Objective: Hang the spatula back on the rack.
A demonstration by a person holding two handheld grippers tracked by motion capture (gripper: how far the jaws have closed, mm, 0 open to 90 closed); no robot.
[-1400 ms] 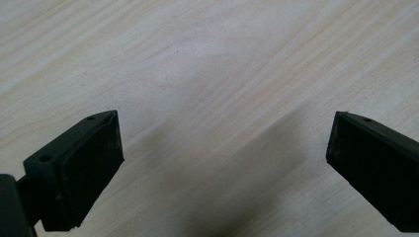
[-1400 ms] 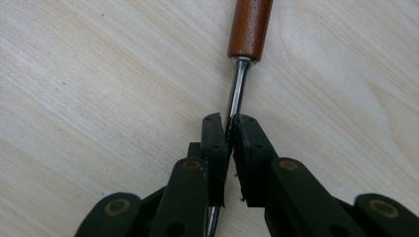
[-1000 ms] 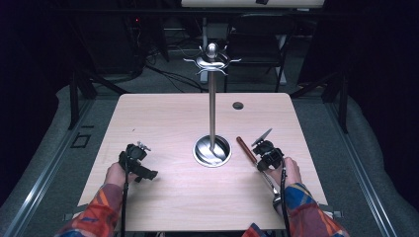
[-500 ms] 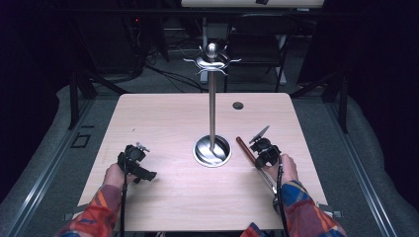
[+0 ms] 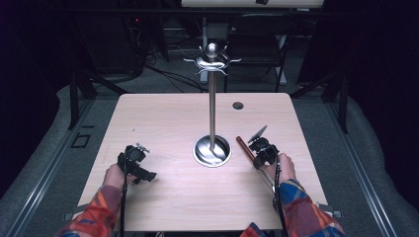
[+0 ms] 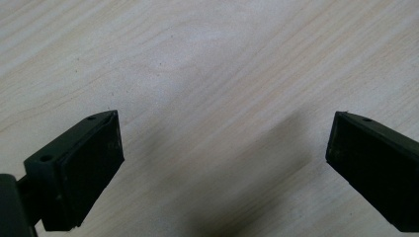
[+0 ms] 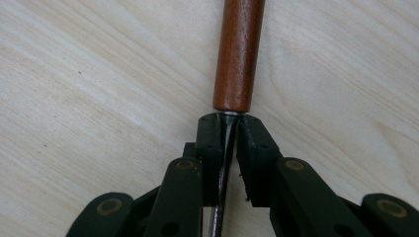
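Right gripper (image 7: 228, 129) clamped on the thin metal shank of a wooden-handled utensil (image 7: 238, 54) lying on the table (image 5: 163, 118), handle just ahead of its jaws, steel stand (image 5: 212, 148) beside, left gripper (image 6: 222, 148) wide apart over bare wood.

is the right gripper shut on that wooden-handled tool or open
Shut on it. In the right gripper view the right gripper has both pads pressed on the thin dark metal shank just below the brown wooden handle.
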